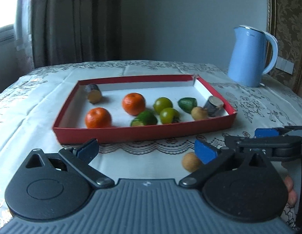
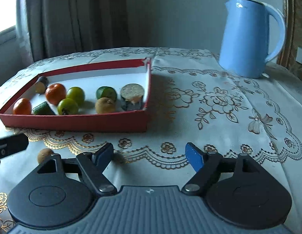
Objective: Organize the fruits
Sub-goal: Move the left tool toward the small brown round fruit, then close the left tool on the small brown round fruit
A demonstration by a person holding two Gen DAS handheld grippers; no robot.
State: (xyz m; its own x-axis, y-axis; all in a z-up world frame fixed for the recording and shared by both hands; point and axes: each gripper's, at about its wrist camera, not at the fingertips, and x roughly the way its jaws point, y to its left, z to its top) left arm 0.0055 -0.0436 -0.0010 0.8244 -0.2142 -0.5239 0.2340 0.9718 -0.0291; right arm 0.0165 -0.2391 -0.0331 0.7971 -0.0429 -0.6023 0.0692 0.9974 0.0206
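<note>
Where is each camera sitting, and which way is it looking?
Left wrist: on the left gripper, looking forward and down at the red tray; its open fingers, the right gripper and a hand show.
Right wrist: on the right gripper, farther right, looking at the tablecloth and tray; its open fingers show.
Shared: tray, fruit, blue kettle, loose brown fruit.

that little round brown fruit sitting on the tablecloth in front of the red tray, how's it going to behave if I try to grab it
The brown fruit looks almost spherical and lies loose on the flat tablecloth, so a nudge would probably send it rolling. It is small against the open left tongs, so it is likely light, and off-centre pads could squirt it sideways. Its skin looks matt, probably not slippery.
</note>
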